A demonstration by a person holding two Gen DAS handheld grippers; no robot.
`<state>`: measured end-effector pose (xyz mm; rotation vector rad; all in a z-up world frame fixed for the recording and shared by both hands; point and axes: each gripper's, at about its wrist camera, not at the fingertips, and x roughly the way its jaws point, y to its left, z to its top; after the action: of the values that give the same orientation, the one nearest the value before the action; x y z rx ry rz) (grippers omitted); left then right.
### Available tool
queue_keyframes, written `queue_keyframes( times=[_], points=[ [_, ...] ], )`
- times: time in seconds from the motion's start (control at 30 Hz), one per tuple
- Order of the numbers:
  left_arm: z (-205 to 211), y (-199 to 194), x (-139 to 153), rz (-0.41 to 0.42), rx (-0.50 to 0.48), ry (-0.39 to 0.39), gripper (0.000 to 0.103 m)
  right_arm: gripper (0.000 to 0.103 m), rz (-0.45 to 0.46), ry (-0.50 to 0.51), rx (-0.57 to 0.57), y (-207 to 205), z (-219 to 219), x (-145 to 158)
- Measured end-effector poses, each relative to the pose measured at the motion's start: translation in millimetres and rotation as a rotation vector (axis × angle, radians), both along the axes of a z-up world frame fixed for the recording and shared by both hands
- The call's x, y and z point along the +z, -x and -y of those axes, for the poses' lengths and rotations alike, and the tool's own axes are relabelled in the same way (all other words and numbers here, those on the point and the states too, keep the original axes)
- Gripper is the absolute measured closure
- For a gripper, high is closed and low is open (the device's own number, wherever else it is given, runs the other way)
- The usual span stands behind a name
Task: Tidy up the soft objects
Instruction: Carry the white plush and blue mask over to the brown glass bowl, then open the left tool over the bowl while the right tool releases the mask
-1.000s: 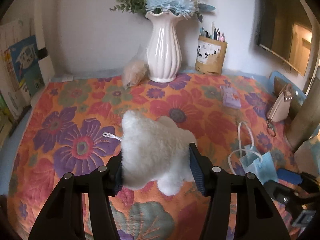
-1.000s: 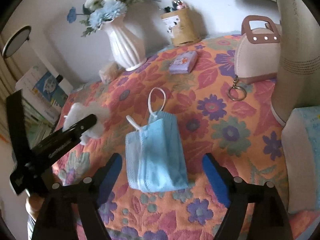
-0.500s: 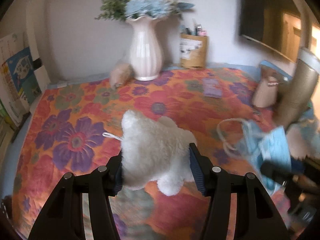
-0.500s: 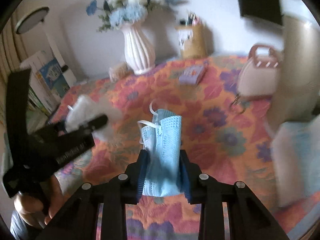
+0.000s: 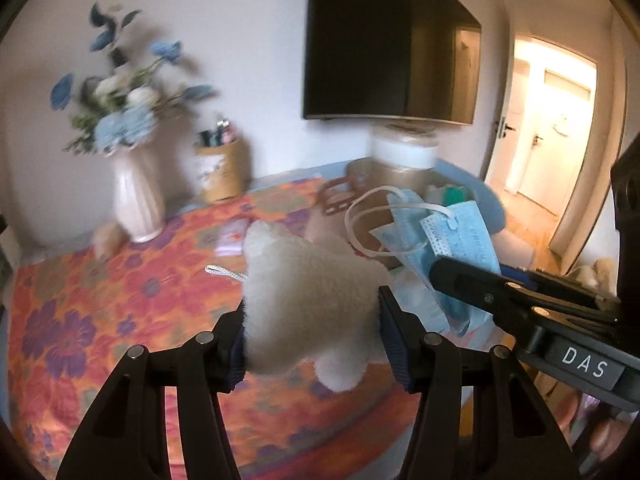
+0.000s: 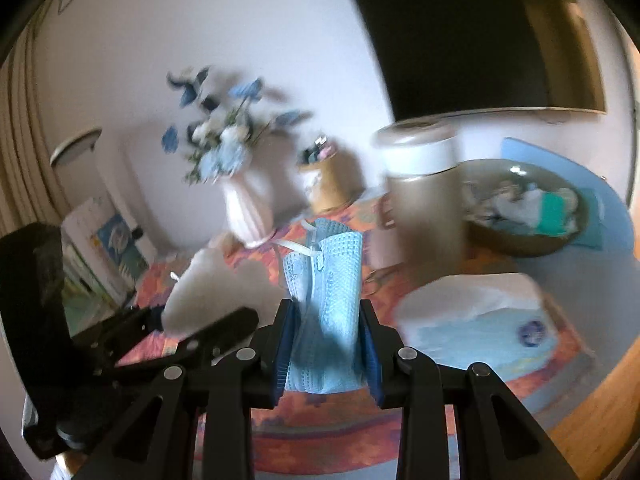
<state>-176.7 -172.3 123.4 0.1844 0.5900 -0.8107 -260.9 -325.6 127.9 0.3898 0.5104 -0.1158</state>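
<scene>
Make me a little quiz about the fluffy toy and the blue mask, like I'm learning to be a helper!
1. True or false: the white plush toy is lying on the flowered tablecloth.
2. Which gripper holds the blue face mask: left or right?
3. Multiple choice: what stands behind the mask in the right wrist view? A) a white vase of blue flowers B) a red kettle C) a green lamp

Key:
1. False. The left gripper has its jaws shut on it, above the cloth.
2. The right gripper.
3. A
</scene>
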Motion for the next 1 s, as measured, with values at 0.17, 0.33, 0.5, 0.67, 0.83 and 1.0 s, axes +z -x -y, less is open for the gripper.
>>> queue_keyframes(
  times=[0.17, 0.33, 0.5, 0.67, 0.83, 1.0],
  points=[
    [36, 16, 15, -0.038, -0.097, 0.031, 0.05, 0.073, 0.038, -0.027, -0.102, 27, 39, 12],
    [83, 30, 33, -0.029, -0.159, 0.02, 0.05, 0.073, 0.08, -0.065, -0.209, 54, 85, 22],
    [133, 24, 46, -0.065, -0.212, 0.021, 0.05, 0.073, 0.117, -0.083, -0.315, 68, 139, 36],
    [184, 0, 63, -0.112, -0.196, 0.037, 0.05, 0.073, 0.121, -0.086, -0.363, 46, 195, 53],
    [224, -46, 65, -0.217, -0.122, 0.069, 0.05, 0.072, 0.094, -0.145, -0.361, -6, 252, 57],
    [257, -76, 64, -0.226, -0.074, 0.066, 0.045, 0.071, 0.014, -0.316, -0.331, -71, 313, 33]
  ],
)
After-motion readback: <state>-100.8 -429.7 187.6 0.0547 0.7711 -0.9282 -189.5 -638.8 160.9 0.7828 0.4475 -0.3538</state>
